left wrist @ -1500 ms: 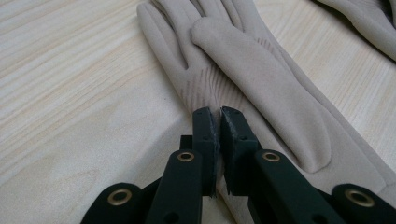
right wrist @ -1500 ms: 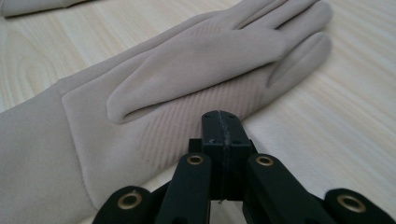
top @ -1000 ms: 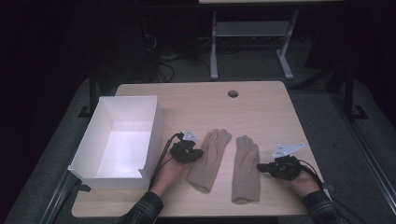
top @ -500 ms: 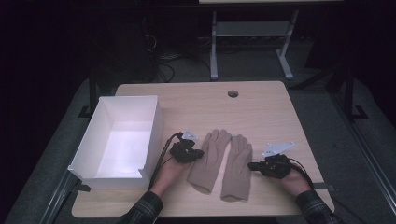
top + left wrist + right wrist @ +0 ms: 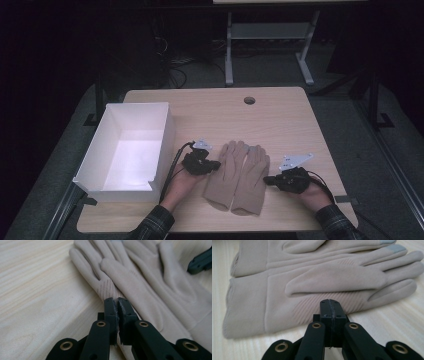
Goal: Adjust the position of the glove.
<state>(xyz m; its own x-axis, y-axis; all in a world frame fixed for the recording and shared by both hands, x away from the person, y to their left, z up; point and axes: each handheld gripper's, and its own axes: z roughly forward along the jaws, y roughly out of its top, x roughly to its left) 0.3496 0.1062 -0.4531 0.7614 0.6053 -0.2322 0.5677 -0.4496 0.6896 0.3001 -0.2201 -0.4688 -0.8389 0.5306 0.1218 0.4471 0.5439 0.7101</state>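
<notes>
sleeves of a checked shirt came in at the near edge of the table (image 5: 280,107), a hand behind each claw. the left claw (image 5: 216,164) lay at the outer edge of the left glove (image 5: 226,172), its jaws pressed together with the tips on that glove's edge; whether any cloth was caught between them could not be told. the right claw (image 5: 267,180) lay at the outer edge of the right glove (image 5: 250,182), jaws fully pressed together, tips against the glove's ribbed side, with no cloth seen between them. both beige gloves lay flat on the near middle of the table, side by side and touching, the right one overlapping the left a little, cuffs toward the person and fingers pointing away. in the right gripper view grey patches showed on two fingertips. left of the left hand stood a white box (image 5: 165,132), open at the top, near the table's left edge. farther off, a round hole (image 5: 249,100) sat by the far edge.
</notes>
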